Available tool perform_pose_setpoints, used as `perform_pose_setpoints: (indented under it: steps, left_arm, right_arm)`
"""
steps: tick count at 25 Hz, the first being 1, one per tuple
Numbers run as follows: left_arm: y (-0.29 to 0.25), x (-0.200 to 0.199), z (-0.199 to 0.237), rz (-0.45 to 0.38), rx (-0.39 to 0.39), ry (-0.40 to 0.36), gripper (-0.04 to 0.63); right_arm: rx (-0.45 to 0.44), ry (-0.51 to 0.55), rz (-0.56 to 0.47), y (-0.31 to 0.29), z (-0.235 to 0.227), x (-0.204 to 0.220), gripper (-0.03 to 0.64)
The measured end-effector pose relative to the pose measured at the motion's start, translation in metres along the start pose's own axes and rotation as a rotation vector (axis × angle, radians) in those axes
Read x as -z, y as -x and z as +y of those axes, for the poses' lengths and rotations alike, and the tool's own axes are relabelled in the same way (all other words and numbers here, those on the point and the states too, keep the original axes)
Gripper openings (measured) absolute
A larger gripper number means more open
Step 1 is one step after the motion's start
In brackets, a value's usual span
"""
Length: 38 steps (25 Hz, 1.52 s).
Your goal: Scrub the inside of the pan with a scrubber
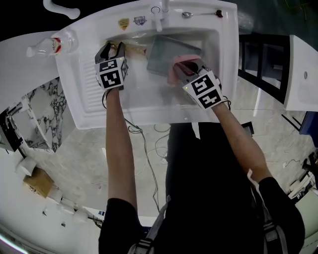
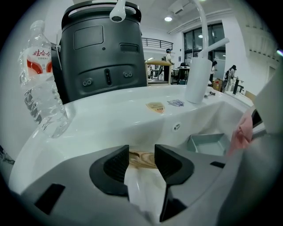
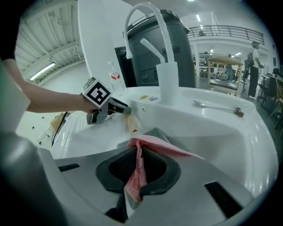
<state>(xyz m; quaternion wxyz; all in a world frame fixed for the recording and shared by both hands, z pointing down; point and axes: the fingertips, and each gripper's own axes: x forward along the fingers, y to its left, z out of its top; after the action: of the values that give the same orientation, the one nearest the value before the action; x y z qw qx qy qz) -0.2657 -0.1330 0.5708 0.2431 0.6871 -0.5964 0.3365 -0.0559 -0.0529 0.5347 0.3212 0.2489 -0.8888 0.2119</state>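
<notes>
- While lying in the basin of the sink point(image 1: 149, 111) toward 12 o'clock, reads as a thin, rigid grey pan point(image 1: 169, 49): probably light, and apt to skid on smooth porcelain under pressure.
- Best taken by the wooden handle point(image 2: 142, 160) sticking out at 9 o'clock of the pan: stiff, and likely less slippery than the metal.
- Left tool point(image 1: 114, 47) spread wide, with the handle between the jaws and the pads not seen pressing on it.
- Right tool point(image 3: 138, 161) pinching a pink mesh scrubber point(image 3: 166, 148): soft, floppy, hanging by the pan's right side; touching it or just above, cannot tell.
- Probably needs bunching against the metal to bite.
- At 12 o'clock behind the pan, a faucet point(image 1: 159, 15), likely to crowd far strokes.
- On the rim at 1 o'clock, a spoon point(image 1: 201, 14); at 10 o'clock beyond the sink, a water bottle point(image 1: 49, 45); neither in the way.
</notes>
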Motion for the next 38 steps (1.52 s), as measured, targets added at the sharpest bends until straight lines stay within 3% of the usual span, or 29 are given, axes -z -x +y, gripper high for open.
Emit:
perform_pose_setpoints:
  steps: [7,21,30,38]
  left_arm:
    - [-0.001,-0.001,0.000,0.005,-0.021,0.007,0.186]
    - [-0.002,0.000,-0.001,0.050,-0.003,-0.007,0.186]
    - [-0.003,0.000,-0.002,0.058,-0.007,-0.014,0.184]
    - [-0.003,0.000,-0.003,0.079,-0.001,-0.012,0.181]
  right_arm:
    - [-0.074,0.047,0.066,-0.047,0.010,0.020,0.044]
    - [-0.133,0.081,0.134,-0.116,0.026,0.044,0.044]
    - [-0.119,0.073,0.096,-0.134,0.025,0.034,0.044]
    - [-0.034,0.141,0.060,-0.140,0.008,0.022,0.044]
